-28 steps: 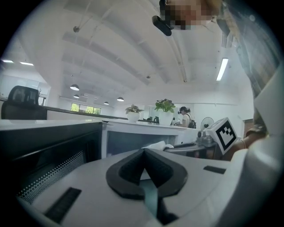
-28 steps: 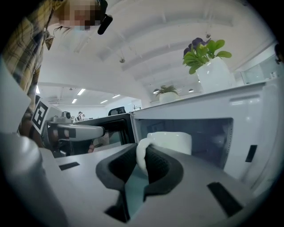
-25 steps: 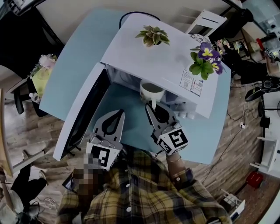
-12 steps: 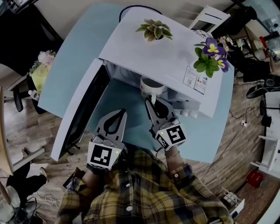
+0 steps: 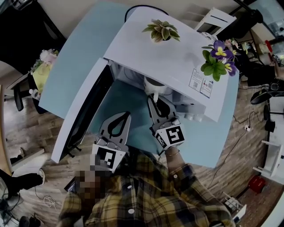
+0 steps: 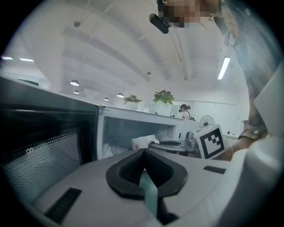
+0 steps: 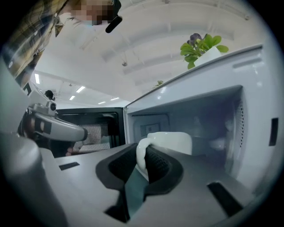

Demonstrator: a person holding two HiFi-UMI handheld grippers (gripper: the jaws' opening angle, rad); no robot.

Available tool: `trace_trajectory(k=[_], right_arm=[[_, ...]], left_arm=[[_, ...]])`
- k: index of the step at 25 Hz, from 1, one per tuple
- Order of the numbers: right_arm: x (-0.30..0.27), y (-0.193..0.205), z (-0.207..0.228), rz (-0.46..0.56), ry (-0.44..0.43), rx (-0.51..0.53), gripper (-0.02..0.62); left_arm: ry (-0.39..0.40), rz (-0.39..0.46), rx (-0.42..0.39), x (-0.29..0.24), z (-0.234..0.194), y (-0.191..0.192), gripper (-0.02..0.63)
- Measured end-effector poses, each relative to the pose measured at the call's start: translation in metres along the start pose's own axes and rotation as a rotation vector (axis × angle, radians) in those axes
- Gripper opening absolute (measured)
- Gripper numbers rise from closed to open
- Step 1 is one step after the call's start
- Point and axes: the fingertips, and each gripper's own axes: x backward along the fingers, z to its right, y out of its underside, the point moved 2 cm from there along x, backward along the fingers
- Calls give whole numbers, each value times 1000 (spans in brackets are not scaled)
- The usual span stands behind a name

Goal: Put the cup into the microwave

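Observation:
A white cup [image 5: 155, 85] hangs by its handle [image 7: 142, 156] at the mouth of the white microwave [image 5: 164, 57], half under its top edge. My right gripper [image 5: 154, 98] is shut on that handle; in the right gripper view the cup body [image 7: 171, 142] sits just inside the cavity [image 7: 195, 119]. The microwave door [image 5: 82, 113] stands swung open to the left. My left gripper [image 5: 120, 116] is shut and empty, held over the light blue table [image 5: 128, 99] in front of the opening, beside the right gripper.
Two potted plants stand on the microwave top: a green one [image 5: 161, 31] and a purple-flowered one [image 5: 216, 57]. A black cable [image 5: 133, 8] runs behind the microwave. The round table edge drops to wooden floor [image 5: 26, 128] at left and right.
The right gripper has carried the cup slightly forward and down, so the cup sits further under the microwave's top edge. The left gripper has stayed in place.

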Motion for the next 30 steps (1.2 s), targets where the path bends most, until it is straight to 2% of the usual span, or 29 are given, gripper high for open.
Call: trace_trajectory(k=[6, 21, 30], right_arm=[[-12, 5, -1, 19, 25, 50, 52], [-38, 12, 5, 22, 71, 91, 54], [-52, 18, 20, 11, 163, 93, 55]], left_arm=[[-8, 6, -3, 2, -3, 2, -8], [-20, 30, -6, 15, -6, 8, -8], [-20, 20, -13, 22, -11, 12, -8]])
